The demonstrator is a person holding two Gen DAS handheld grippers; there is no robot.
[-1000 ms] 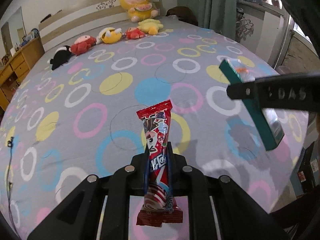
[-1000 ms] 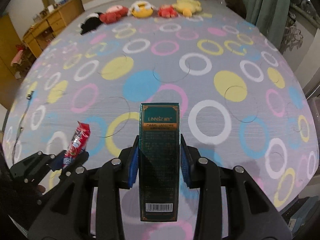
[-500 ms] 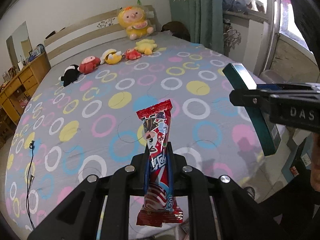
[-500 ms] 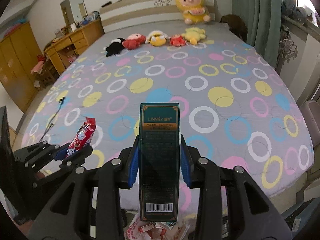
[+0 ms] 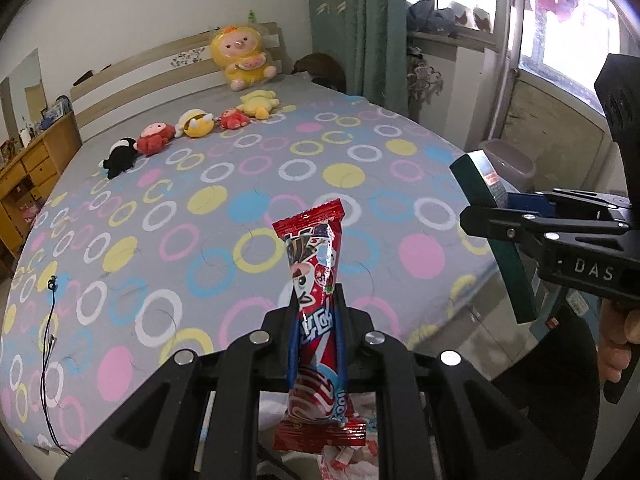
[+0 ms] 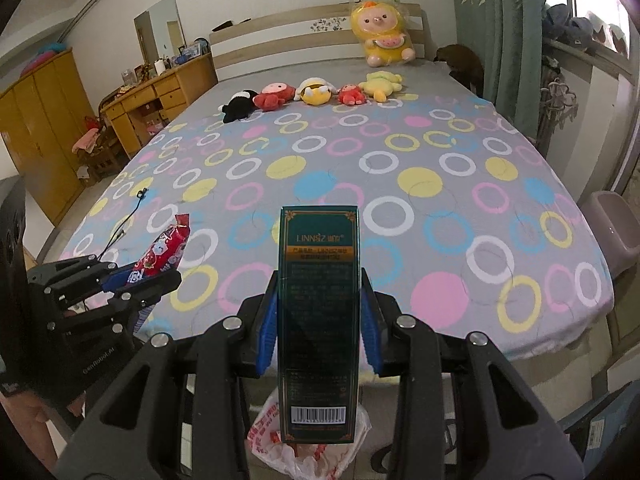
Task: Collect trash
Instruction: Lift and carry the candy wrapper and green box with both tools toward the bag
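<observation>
My left gripper [image 5: 316, 312] is shut on a red snack wrapper [image 5: 314, 280], held upright beyond the foot of the bed. It also shows at the left of the right wrist view [image 6: 140, 270]. My right gripper [image 6: 319, 304] is shut on a dark green carton [image 6: 318, 300] with a barcode at its lower end. That carton also shows at the right of the left wrist view [image 5: 490, 216]. A white and red plastic bag [image 6: 280, 444] lies open on the floor below both grippers, and shows in the left wrist view [image 5: 348, 450].
The bed [image 6: 400, 168] with a ring-patterned sheet fills the view ahead. Plush toys [image 6: 316, 92] line its head. A black cable [image 5: 50, 320] lies at its left edge. A grey bin [image 6: 618, 232] stands right of the bed. A wooden dresser [image 6: 152, 96] is at the left.
Both grippers have drawn back from over the bed to beyond its foot, still holding their items. The plastic bag on the floor has come into view below them.
</observation>
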